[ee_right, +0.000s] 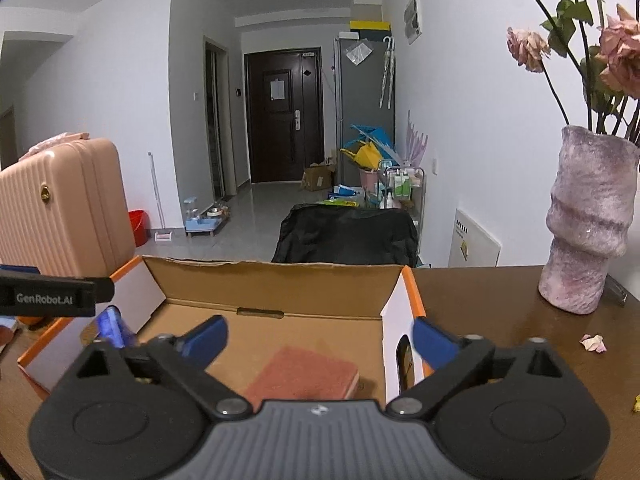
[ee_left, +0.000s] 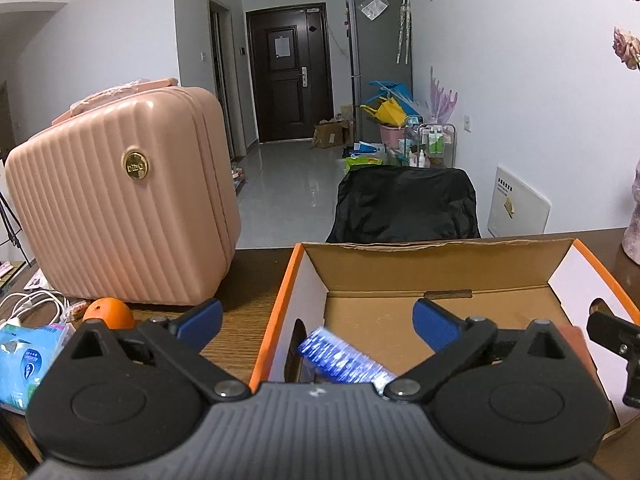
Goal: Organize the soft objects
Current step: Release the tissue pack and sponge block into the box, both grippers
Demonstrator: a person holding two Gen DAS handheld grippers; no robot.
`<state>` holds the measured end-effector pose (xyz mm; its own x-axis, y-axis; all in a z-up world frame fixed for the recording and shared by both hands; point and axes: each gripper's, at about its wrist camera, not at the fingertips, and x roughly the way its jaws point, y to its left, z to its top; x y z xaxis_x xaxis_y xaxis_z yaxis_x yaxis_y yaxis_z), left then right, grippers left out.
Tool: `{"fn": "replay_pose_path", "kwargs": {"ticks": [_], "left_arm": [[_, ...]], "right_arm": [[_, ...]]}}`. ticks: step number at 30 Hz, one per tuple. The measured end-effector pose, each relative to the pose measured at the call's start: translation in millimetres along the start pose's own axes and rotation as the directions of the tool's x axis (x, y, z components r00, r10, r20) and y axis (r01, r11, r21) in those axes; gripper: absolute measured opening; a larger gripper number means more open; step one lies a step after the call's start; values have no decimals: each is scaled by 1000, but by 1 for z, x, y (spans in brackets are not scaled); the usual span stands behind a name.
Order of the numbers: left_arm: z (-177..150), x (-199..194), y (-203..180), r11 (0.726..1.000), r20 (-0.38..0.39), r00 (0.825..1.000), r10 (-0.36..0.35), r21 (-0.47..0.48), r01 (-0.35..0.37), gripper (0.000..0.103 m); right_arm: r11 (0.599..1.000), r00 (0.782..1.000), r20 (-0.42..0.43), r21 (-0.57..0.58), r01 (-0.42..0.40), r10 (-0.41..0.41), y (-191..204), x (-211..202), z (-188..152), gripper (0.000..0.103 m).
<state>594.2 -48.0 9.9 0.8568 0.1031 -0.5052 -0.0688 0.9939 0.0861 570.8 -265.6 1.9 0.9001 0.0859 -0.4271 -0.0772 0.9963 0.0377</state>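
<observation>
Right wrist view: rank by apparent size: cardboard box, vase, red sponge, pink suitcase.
1. cardboard box
2. pink suitcase, cut off by the frame edge, so unsure against the vase
3. vase
4. red sponge, partly hidden

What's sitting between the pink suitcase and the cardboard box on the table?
Nothing: in the left wrist view only a bare strip of wooden table separates the pink suitcase from the cardboard box. The orange lies in front of the suitcase.

My two wrist cameras sit low and close over the cardboard box (ee_left: 440,276) (ee_right: 280,280), facing the far door (ee_left: 290,72) (ee_right: 282,116); both share box, pink suitcase (ee_left: 120,200) (ee_right: 60,208), hallway.
</observation>
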Motion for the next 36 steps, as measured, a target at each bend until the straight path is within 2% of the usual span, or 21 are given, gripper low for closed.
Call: {"fn": "replay_pose_path", "kwargs": {"ticks": [14,36], "left_arm": [[2,-16,9,1000,8,1000,-4,-12,4,103],[-9,-107,29,1000,67,998,-13,-17,14,103]], "right_arm": [[1000,1000,7,-21,7,-7,3,-19,0,103],[999,999,52,-44,9,-7,18,-106,-3,103]]}}
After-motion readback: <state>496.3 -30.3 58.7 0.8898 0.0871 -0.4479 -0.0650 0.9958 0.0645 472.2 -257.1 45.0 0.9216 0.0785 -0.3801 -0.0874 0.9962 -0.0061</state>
